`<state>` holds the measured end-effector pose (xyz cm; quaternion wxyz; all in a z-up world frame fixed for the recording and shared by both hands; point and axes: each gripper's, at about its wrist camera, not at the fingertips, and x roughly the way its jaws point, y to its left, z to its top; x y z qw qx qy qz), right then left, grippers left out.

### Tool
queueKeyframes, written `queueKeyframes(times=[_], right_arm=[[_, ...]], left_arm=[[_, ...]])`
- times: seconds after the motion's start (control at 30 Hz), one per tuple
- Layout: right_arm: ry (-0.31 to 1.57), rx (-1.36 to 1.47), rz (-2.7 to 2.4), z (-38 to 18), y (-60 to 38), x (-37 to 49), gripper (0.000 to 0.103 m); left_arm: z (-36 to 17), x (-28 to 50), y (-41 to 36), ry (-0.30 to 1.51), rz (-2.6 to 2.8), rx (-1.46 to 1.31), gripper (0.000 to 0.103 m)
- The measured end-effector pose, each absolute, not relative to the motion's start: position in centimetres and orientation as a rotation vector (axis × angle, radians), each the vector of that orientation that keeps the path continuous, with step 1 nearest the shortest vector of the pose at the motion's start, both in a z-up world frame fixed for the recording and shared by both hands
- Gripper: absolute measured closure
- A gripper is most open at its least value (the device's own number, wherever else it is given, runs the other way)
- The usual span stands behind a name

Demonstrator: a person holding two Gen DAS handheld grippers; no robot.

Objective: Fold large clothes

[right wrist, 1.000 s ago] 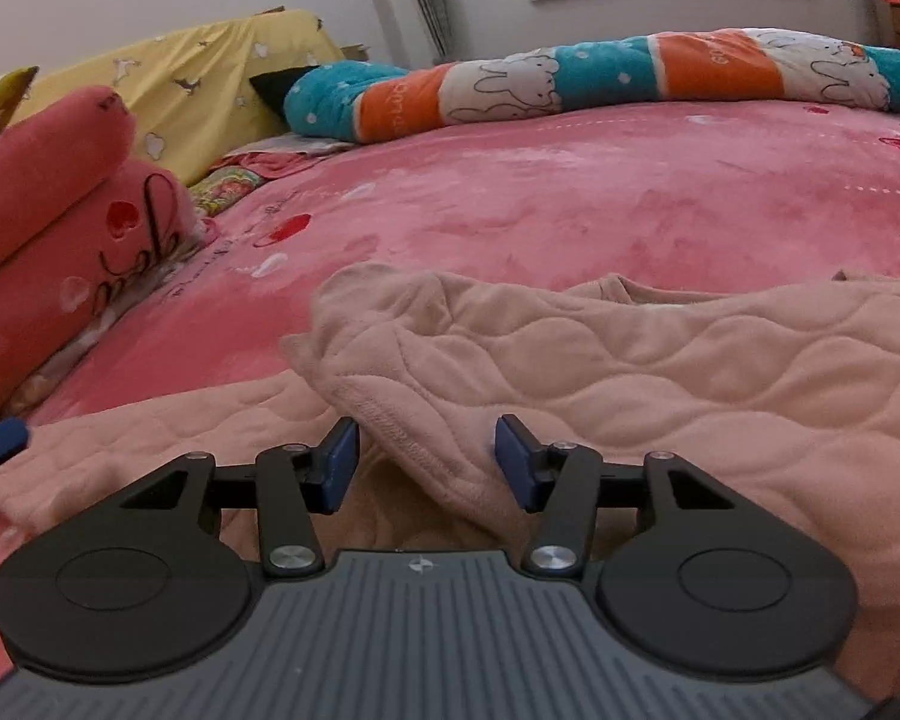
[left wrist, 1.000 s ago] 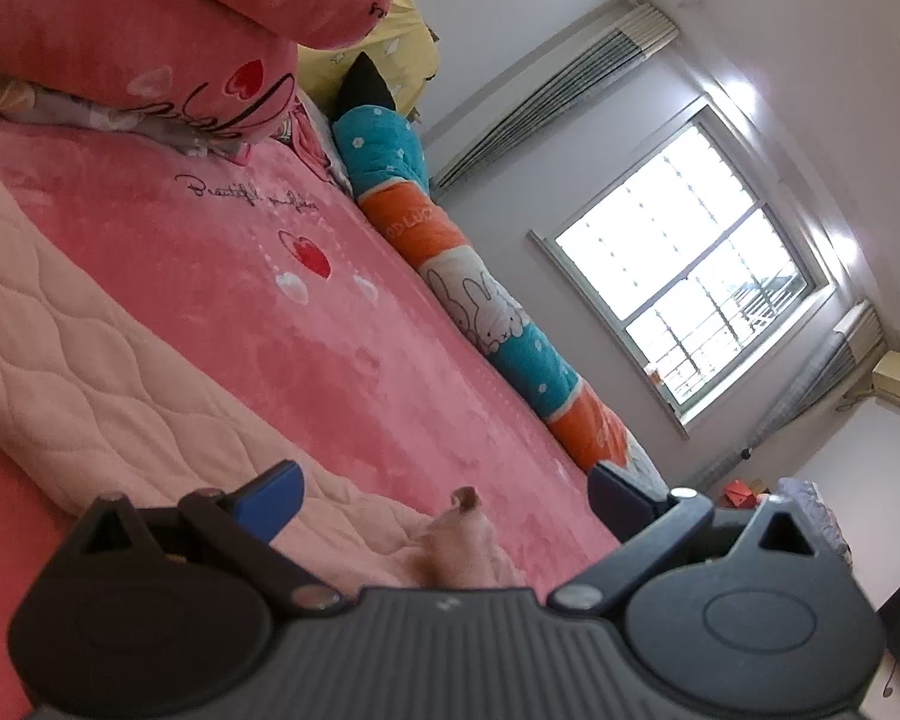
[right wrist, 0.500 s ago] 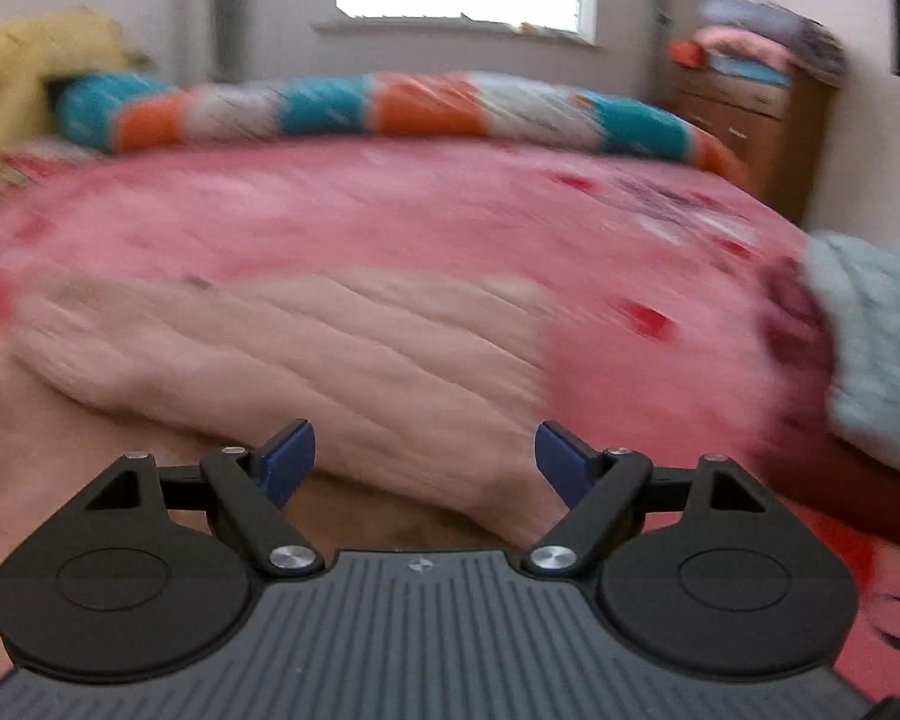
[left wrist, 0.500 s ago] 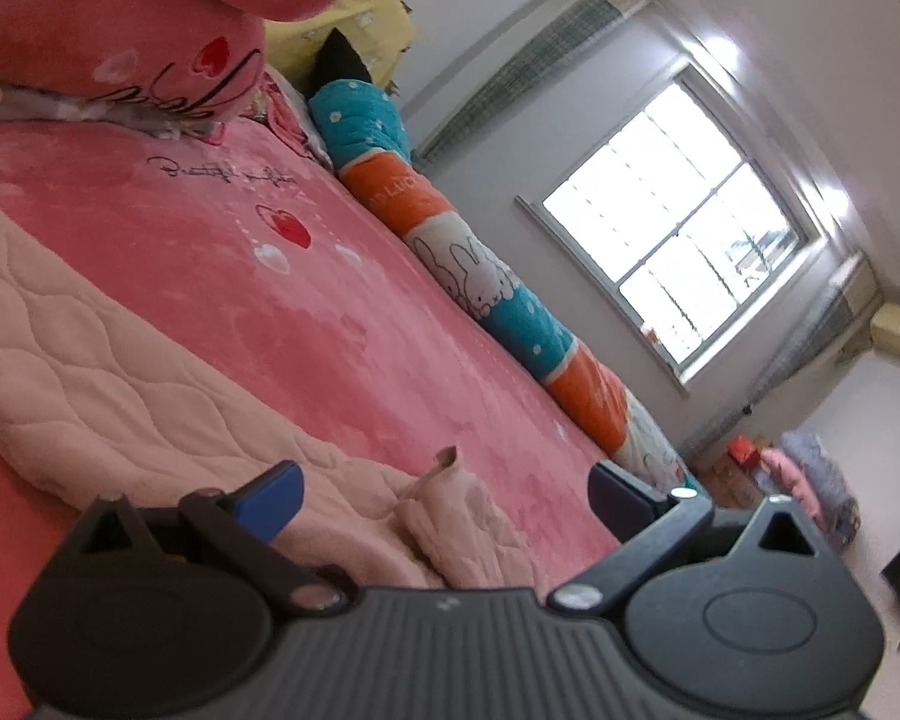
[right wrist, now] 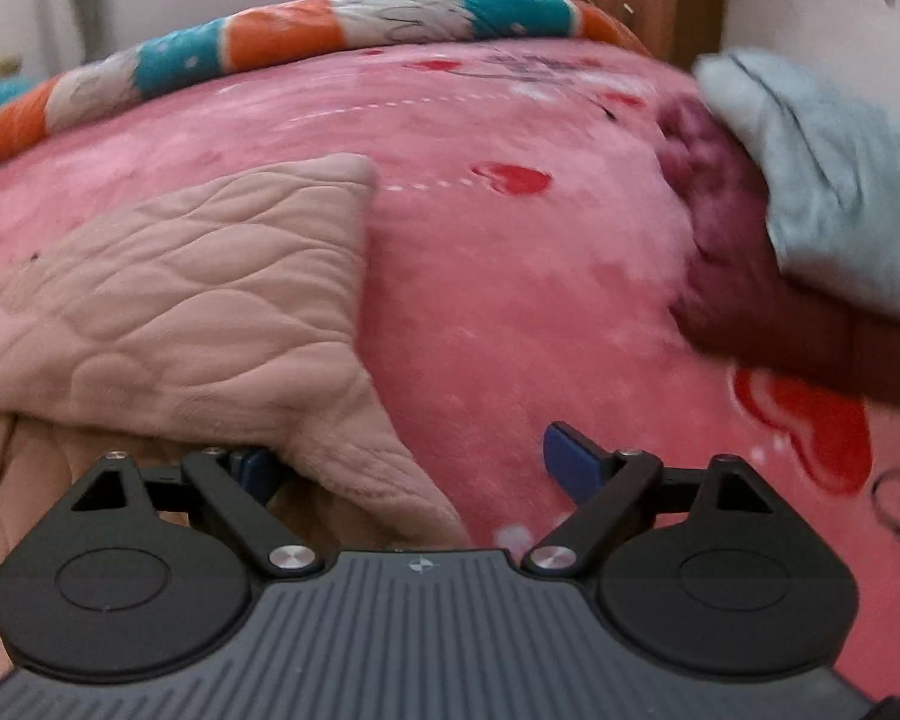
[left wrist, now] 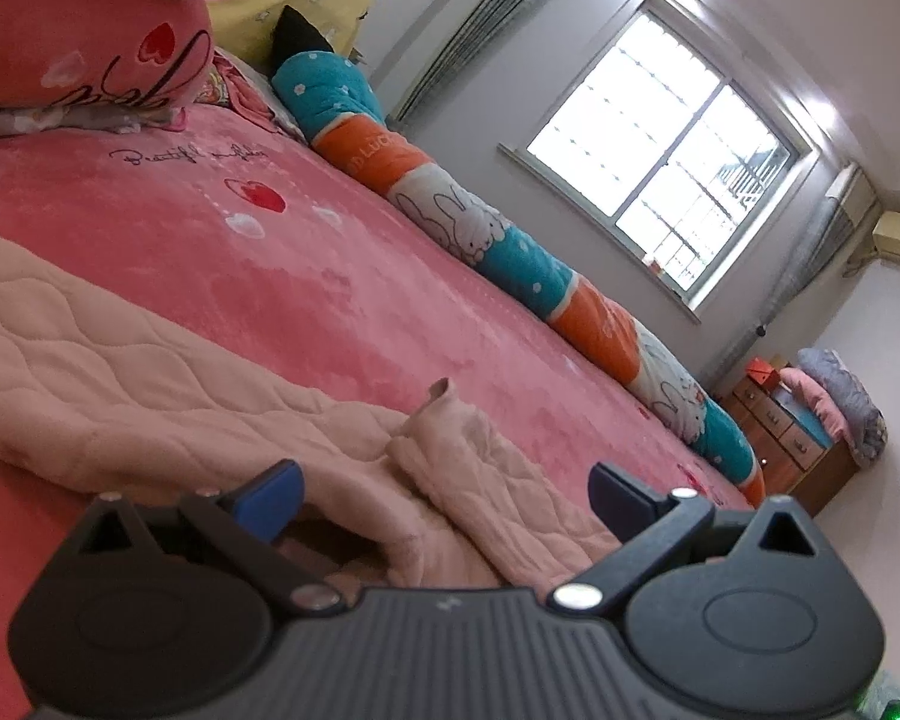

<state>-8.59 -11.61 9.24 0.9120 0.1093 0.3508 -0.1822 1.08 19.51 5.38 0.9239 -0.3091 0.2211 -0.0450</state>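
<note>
A large beige quilted garment [left wrist: 150, 384] lies spread on the pink bed cover [left wrist: 330, 276]. In the left wrist view a folded flap with a raised tip [left wrist: 444, 396] lies in front of my left gripper [left wrist: 444, 495], which is open and empty just above the cloth. In the right wrist view the garment [right wrist: 198, 300] fills the left half. My right gripper [right wrist: 414, 468] is open wide, its left finger under the garment's lower edge, its right finger [right wrist: 570, 465] over bare bed cover.
A long teal, orange and white bolster [left wrist: 510, 252] runs along the far side of the bed. Pink pillows [left wrist: 78, 48] are at the head. A pile of grey-blue and maroon clothes [right wrist: 798, 210] lies at right. A wooden dresser [left wrist: 792, 438] stands beyond the bed.
My right gripper has opened wide and swung right along the garment toward its far end. My left gripper stays open and has shifted slightly, showing more of the folded flap.
</note>
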Motion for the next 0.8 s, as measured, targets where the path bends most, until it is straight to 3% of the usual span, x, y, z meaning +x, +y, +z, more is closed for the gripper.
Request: queueKeyframes(times=[0.33, 0.8], right_arm=[[0.644, 0.386, -0.418, 8.7, -13.5, -11.0, 0.000], [0.661, 0.286, -0.405, 10.2, -11.7, -12.0, 0.000]], left_arm=[[4.9, 1.5, 19.0, 0.488, -0.109, -0.619, 0.002], [5.0, 1.4, 18.6, 0.486, -0.108, -0.603, 0.002]])
